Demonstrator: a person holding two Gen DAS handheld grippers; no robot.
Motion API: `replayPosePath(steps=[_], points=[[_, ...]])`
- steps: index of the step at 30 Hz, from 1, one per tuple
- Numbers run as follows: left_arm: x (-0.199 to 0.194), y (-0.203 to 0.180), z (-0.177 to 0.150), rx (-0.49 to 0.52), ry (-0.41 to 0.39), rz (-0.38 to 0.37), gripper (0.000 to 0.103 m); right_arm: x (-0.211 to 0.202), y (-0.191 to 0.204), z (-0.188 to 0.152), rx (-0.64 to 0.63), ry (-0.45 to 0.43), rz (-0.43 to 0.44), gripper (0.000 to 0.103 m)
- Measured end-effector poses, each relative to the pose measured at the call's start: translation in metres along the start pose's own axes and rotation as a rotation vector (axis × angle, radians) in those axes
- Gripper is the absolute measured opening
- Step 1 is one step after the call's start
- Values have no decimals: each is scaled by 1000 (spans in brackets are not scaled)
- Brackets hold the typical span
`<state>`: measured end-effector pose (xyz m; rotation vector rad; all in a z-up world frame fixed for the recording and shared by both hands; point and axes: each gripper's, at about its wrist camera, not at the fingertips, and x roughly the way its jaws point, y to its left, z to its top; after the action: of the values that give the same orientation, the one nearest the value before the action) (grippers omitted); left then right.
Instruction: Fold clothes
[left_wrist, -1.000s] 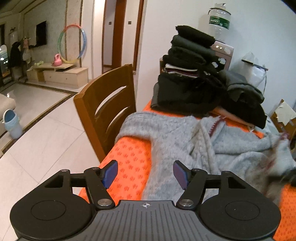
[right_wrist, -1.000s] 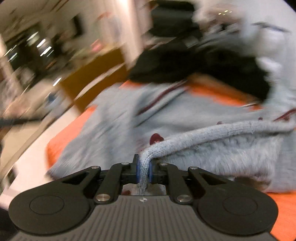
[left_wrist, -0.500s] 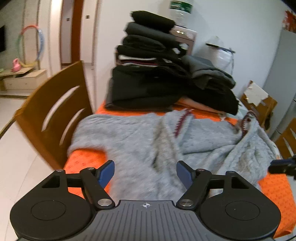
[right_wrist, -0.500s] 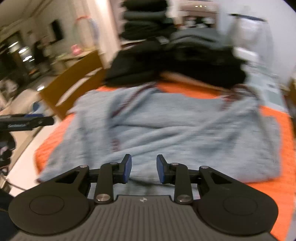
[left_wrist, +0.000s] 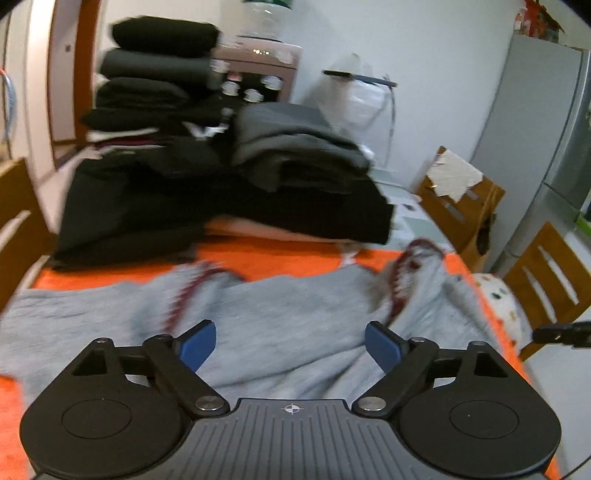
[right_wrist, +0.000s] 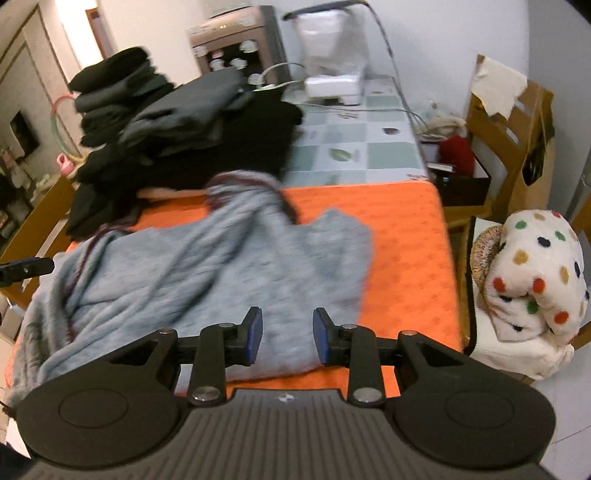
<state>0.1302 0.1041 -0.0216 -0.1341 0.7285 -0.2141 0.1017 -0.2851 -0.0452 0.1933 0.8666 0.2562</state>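
The left gripper is held wide apart and empty above the grey sweater, which is spread rumpled on the orange cloth just ahead of and beneath the blue pads. The right gripper is opened to a narrower gap, nothing gripped, with the sweater's near hem seen between and below its fingers. Beyond both claws, a stack of dark folded clothes is piled at the far side. To the right of the right claw, a spotted blanket is seen on a chair.
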Motion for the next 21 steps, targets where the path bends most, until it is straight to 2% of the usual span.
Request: replayPosePath(steps=[5,9,13,15,19,20,21], points=[[57,-48,28,43,21,-34,91,25,-62,17,57,1,55,39],[100,-80,47,64,40,-76,92,55,-96,28,98,19,95,41],[142,-104,56,47,93,-121,93,87,-112,41,148,41,164,43],[159,-112,57,53,118,-126,93,102,-118,46,173,50,207,49],[190,-121,58,31,175,-132,92,110,-125,49,234,39,231,52],[196,-121,58,16,190,-135,90,112,-127,50,249,36,237,52],[201,-121,58,-2,202,-140,81,114,-128,51,264,33,243,52]])
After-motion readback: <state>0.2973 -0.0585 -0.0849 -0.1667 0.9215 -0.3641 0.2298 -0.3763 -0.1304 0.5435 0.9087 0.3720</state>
